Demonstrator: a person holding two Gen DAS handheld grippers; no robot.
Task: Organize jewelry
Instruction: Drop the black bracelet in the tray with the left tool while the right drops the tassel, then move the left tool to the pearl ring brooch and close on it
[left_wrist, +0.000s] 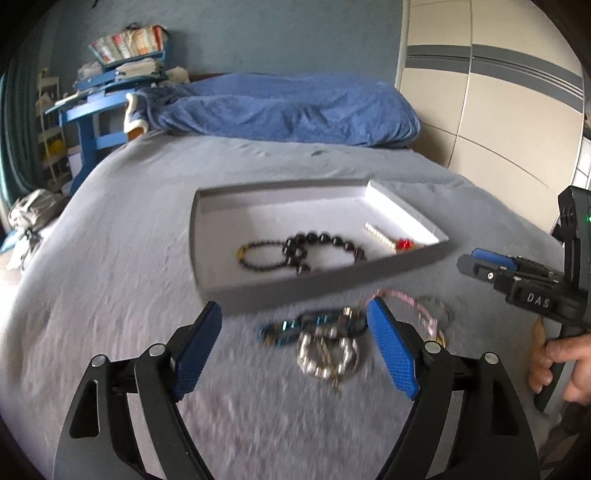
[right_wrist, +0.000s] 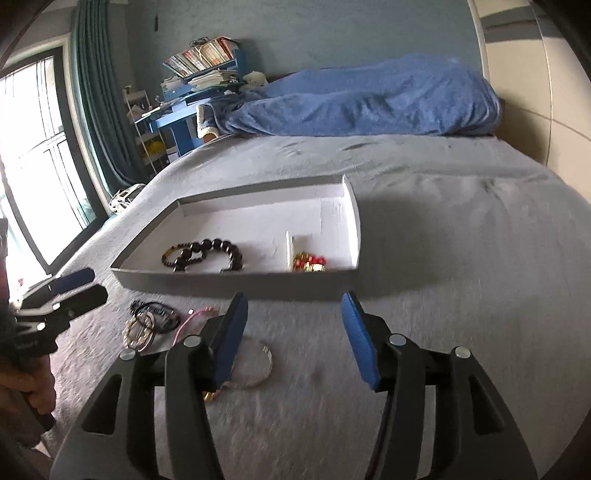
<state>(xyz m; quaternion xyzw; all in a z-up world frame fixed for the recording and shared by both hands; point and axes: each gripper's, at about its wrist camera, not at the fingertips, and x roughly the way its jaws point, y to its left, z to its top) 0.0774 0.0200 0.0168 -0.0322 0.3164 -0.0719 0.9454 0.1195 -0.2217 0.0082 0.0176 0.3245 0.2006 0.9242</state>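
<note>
Here both tongs (left_wrist: 295, 325) (right_wrist: 291, 314) gape empty; pearl strand (left_wrist: 378, 238), perhaps bracelet, lies lengthwise along tray (left_wrist: 210, 273) right wall

A bedroom, seen across a bed

The bed (left_wrist: 110, 258) wore a pale grey cover, and a rumpled blue blanket (left_wrist: 288, 107) lay across its far end. Beyond it, against a blue-grey wall (left_wrist: 277, 33), stood a blue desk (left_wrist: 92, 110) piled with papers, with a tilted row of books (right_wrist: 201, 55) on top. A white shelf (right_wrist: 142, 118) stood beside the desk. Teal curtains (right_wrist: 99, 92) hung next to a bright window (right_wrist: 33, 155). A cream wardrobe (left_wrist: 487, 92) with grey stripes filled the other side.
</note>
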